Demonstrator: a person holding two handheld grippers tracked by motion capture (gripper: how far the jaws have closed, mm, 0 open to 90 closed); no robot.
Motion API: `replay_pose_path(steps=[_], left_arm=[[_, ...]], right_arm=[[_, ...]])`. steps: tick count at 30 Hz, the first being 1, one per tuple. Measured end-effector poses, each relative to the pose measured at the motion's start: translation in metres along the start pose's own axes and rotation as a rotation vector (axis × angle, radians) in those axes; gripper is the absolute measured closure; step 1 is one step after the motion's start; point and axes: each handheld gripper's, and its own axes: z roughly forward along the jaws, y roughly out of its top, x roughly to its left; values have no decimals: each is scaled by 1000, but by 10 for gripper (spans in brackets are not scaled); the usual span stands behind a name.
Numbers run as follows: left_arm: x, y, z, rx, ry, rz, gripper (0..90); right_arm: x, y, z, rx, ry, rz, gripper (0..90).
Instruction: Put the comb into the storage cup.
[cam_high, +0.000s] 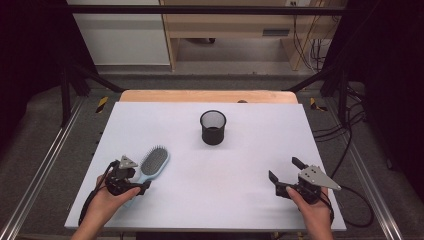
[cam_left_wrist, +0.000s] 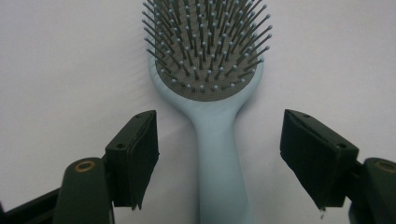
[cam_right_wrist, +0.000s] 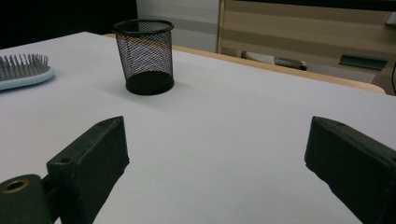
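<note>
1. Hairbrush (cam_high: 153, 164): pale blue plastic body with an oval head. The head carries a grey cushion set with dark pins, each with a light ball tip. It lies flat on the bench (cam_high: 240, 200), pins up. The head points toward 1 o'clock and the handle toward 7 o'clock in the high view. It sits in the bench's left front area, at about 8 o'clock from the mesh cup.
2. Left gripper (cam_left_wrist: 219, 154): the handle of the hairbrush runs between its fingers (cam_left_wrist: 135, 154). The fingers are spread, with a visible gap of bench on each side of the handle. Neither finger touches the handle.
3. Mesh cup (cam_high: 213, 127): black wire-mesh container, round, upright, tapering toward a solid base. It stands near the bench centre, toward the far edge, well apart from the hairbrush. The interior visible through the mesh in the right gripper view holds nothing.
4. Right gripper (cam_high: 284, 172): held at the bench's right front area, at about 4 o'clock from the mesh cup. Its fingers are spread wide with only bare bench between them.
</note>
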Motion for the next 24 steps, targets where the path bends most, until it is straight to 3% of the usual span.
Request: replay_pose_path(steps=[24], left_arm=[[5,-1,1,7,-17,-35,346]], right_arm=[[1,-1,1,7,1,1,62]])
